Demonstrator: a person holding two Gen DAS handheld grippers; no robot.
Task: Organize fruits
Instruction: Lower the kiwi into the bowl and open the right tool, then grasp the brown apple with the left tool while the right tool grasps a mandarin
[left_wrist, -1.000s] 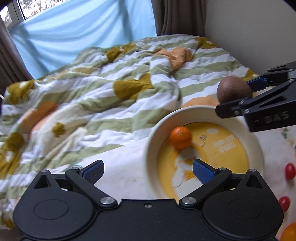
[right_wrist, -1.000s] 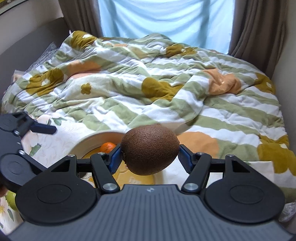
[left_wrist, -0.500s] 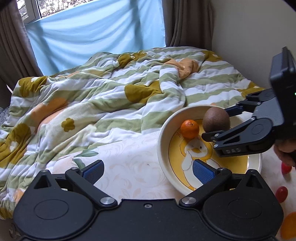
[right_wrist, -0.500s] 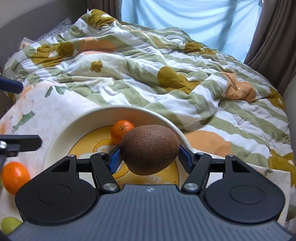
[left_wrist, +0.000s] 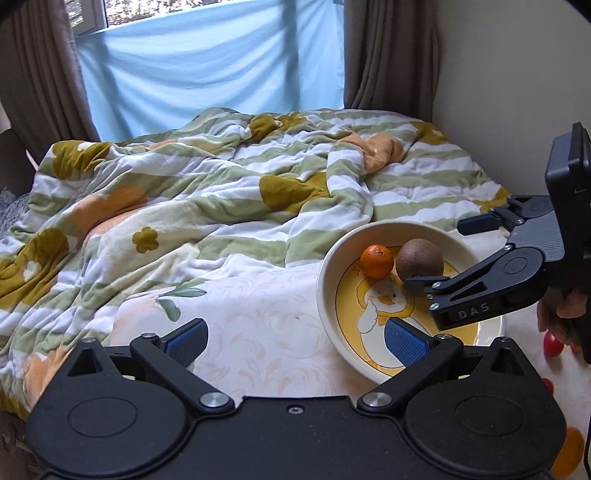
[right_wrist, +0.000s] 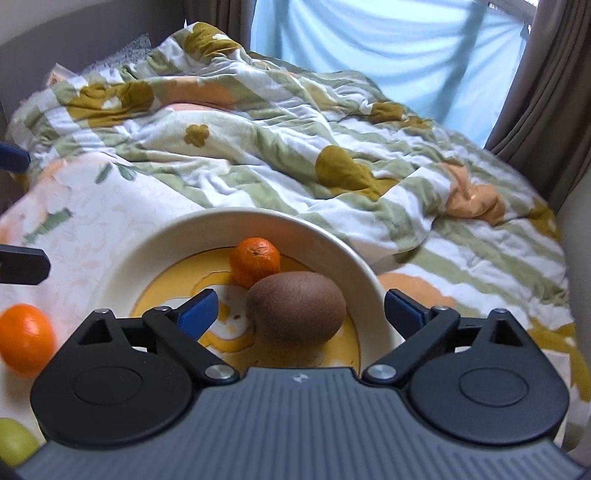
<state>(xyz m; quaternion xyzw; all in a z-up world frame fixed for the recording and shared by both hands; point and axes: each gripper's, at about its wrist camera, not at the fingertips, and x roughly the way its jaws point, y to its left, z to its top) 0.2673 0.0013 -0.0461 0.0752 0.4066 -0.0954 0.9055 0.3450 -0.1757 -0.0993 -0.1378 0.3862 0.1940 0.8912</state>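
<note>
A cream bowl (left_wrist: 327, 266) with a yellow duck picture holds a small orange mandarin (left_wrist: 376, 261) and a brown kiwi (left_wrist: 420, 258). In the right wrist view the kiwi (right_wrist: 296, 308) lies in the bowl (right_wrist: 155, 240) next to the mandarin (right_wrist: 255, 260), loose between the spread fingers of my right gripper (right_wrist: 301, 312), which is open. The right gripper also shows in the left wrist view (left_wrist: 439, 254), over the bowl's right side. My left gripper (left_wrist: 293, 338) is open and empty, just left of the bowl's near rim.
A second mandarin (right_wrist: 24, 338) and a green fruit (right_wrist: 14, 441) lie on the floral cloth left of the bowl. Red fruits (left_wrist: 552, 345) and an orange fruit (left_wrist: 570, 456) lie to its right. A striped blanket (left_wrist: 221, 199) is heaped behind.
My right gripper carried the kiwi down into the bowl and opened, leaving it beside the mandarin. The left gripper drew back and up a little.
</note>
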